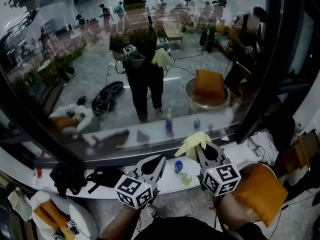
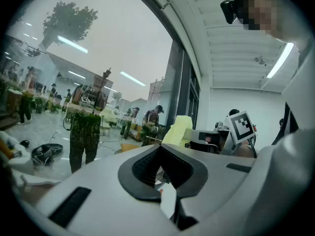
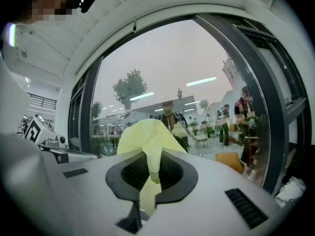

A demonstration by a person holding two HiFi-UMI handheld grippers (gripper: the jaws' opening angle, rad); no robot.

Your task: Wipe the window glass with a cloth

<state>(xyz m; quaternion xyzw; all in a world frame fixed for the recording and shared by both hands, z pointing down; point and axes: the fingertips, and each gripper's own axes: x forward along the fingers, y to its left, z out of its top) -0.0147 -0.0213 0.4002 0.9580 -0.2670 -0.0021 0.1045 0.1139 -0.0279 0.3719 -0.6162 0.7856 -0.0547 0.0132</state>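
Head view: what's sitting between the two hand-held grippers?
Two small bottles on the white sill, between left hand-held gripper and right hand-held gripper, in head view.
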